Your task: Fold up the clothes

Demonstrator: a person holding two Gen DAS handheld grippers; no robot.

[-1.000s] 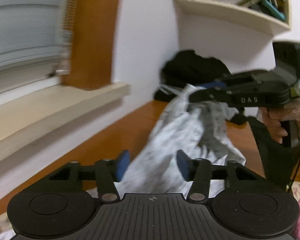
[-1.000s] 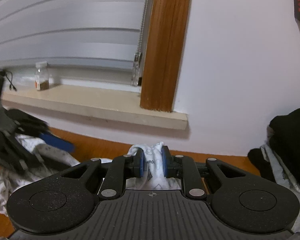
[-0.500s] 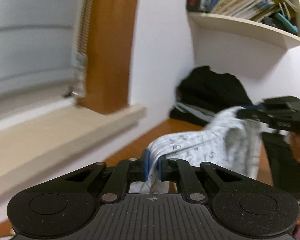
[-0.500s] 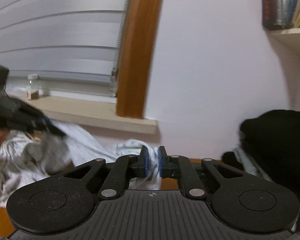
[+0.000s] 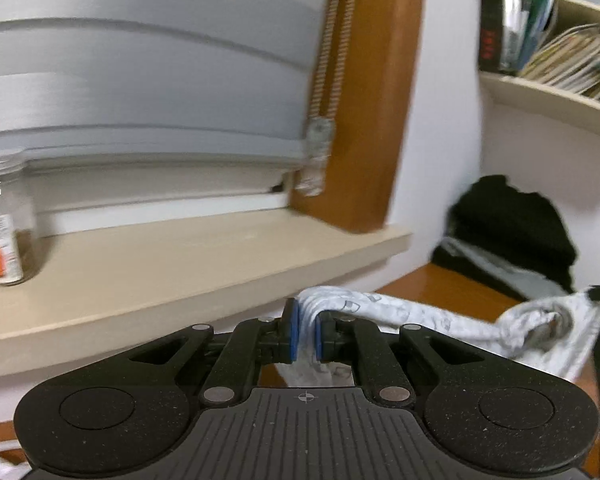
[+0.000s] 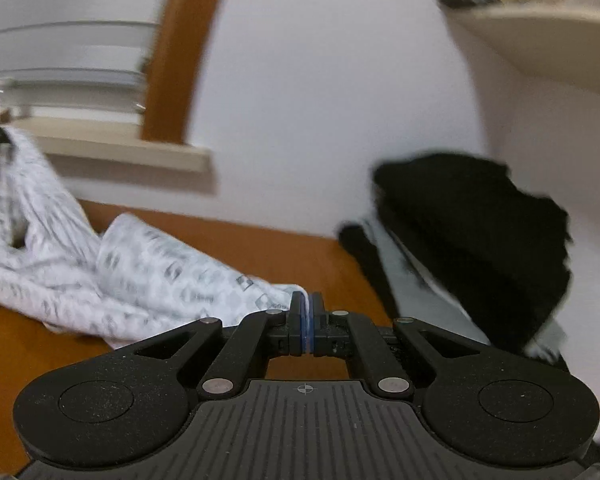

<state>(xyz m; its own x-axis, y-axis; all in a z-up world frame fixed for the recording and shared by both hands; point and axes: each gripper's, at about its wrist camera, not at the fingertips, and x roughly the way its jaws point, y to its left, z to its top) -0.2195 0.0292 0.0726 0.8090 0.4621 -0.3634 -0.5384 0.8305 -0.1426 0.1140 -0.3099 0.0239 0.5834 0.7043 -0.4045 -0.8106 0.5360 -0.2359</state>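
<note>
A white patterned garment (image 5: 400, 314) is pinched between the blue pads of the left gripper (image 5: 306, 334), jaws narrow with a bunched fold of cloth clamped between them; from there the cloth is stretched off to the right of the jaws, above the wooden table (image 5: 456, 292); the right gripper (image 6: 307, 328) is closed almost fully on a thin edge of the same garment (image 6: 140, 276), the rest trailing left of its jaws over the table (image 6: 292, 252); a black clothes pile (image 6: 480, 232) is seen ahead and right of the right jaws; a jar (image 5: 0, 236) is seen on the windowsill (image 5: 180, 256), far left of the left jaws; frames are blurred.
</note>
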